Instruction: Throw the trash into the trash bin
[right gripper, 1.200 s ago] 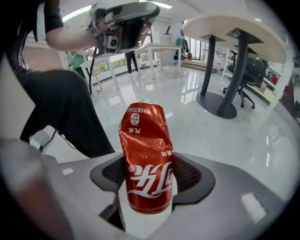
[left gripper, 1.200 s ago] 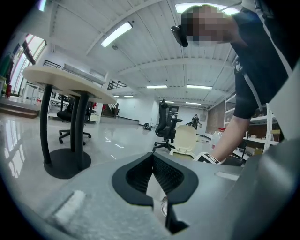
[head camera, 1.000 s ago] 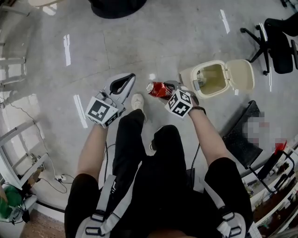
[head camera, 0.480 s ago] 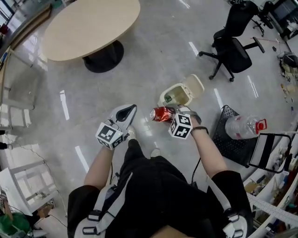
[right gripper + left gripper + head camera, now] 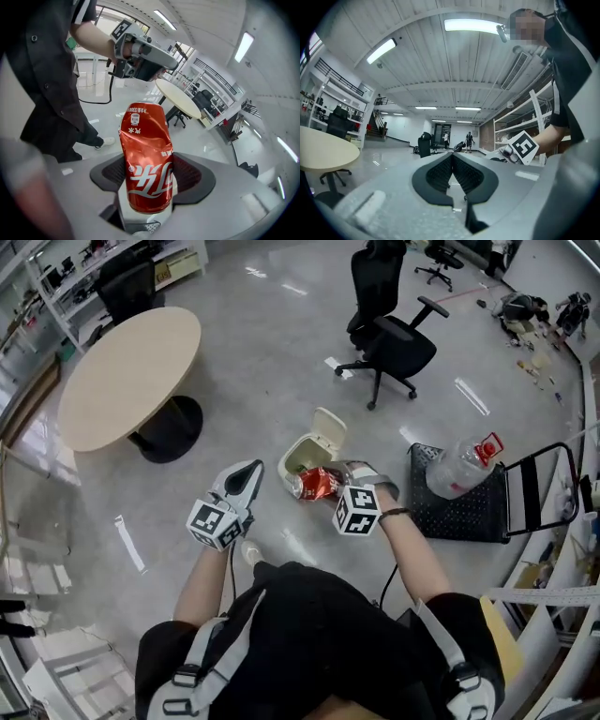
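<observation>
A crushed red drink can is clamped in my right gripper, shut on it; in the right gripper view the can stands between both pads. A cream trash bin with its lid flipped open stands on the floor just beyond the can in the head view. My left gripper hangs to the left of the bin, shut, nothing in it; its pads meet at the tips.
A round beige table stands at the left and a black office chair beyond the bin. To the right, a clear plastic bottle lies on a black mesh crate. Shelving lines the right edge.
Both grippers have risen from near the floor, the can still held in the right one. The view has lifted and now takes in more of the room; the bin lies farther below.
</observation>
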{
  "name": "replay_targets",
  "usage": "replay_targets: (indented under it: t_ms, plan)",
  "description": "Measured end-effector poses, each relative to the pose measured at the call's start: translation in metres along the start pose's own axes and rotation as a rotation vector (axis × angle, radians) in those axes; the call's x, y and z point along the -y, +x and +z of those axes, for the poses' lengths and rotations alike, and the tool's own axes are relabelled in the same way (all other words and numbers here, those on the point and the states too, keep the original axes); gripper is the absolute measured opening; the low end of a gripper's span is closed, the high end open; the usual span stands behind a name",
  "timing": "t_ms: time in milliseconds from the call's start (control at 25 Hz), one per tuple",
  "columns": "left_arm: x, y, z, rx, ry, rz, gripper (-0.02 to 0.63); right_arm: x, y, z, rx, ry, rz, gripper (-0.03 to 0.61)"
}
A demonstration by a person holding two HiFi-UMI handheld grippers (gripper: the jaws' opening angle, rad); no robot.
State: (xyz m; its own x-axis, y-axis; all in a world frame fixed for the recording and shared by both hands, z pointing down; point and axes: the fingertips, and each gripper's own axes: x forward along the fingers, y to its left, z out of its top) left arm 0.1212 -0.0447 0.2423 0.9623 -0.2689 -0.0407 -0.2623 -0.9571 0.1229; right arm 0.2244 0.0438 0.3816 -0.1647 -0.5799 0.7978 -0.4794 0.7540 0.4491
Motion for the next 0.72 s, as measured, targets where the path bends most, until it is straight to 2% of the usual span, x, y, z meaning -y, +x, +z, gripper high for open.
replay_targets:
  t_ms: [200,400,560,720]
  plan:
    - [0.025,0.027,0.001,0.024,-0.036,-0.026,0.000,0.006,-0.028,-0.036,-0.016,0.040,-0.068,0.291]
    - [0.034,0.043,-0.001,0.024,-0.036,-0.057,0.000,0.008,-0.029,-0.046,-0.025,0.062,-0.076,0.292]
    - [0.007,0.046,-0.006,0.011,-0.068,-0.077,0.000,0.017,0.004,-0.033,-0.028,0.103,-0.054,0.293]
    - [-0.038,0.049,-0.011,-0.017,-0.056,-0.060,0.000,0.036,0.037,-0.006,0.003,0.114,-0.031,0.293]
